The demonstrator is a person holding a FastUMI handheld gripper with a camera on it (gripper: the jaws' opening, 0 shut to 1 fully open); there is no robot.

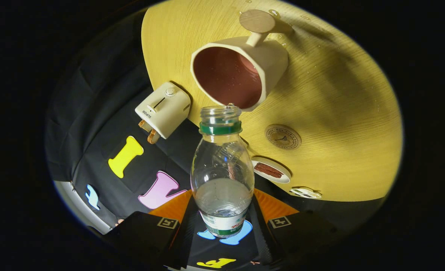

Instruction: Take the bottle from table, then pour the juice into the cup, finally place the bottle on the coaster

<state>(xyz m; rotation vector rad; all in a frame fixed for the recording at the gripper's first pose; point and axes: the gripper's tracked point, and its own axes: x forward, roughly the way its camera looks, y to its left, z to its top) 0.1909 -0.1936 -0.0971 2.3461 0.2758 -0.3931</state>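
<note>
Though tilted, bottle between tongs.

The hand-held gripper is tilting, both its fingers pressing on the bottle's lower body, holding it between them.

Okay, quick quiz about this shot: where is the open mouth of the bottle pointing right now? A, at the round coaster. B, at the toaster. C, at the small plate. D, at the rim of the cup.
D: the bottle, held between the gripper's fingers, has its uncapped mouth right at the near rim of the cup; the toaster and coaster lie off to either side.
</note>
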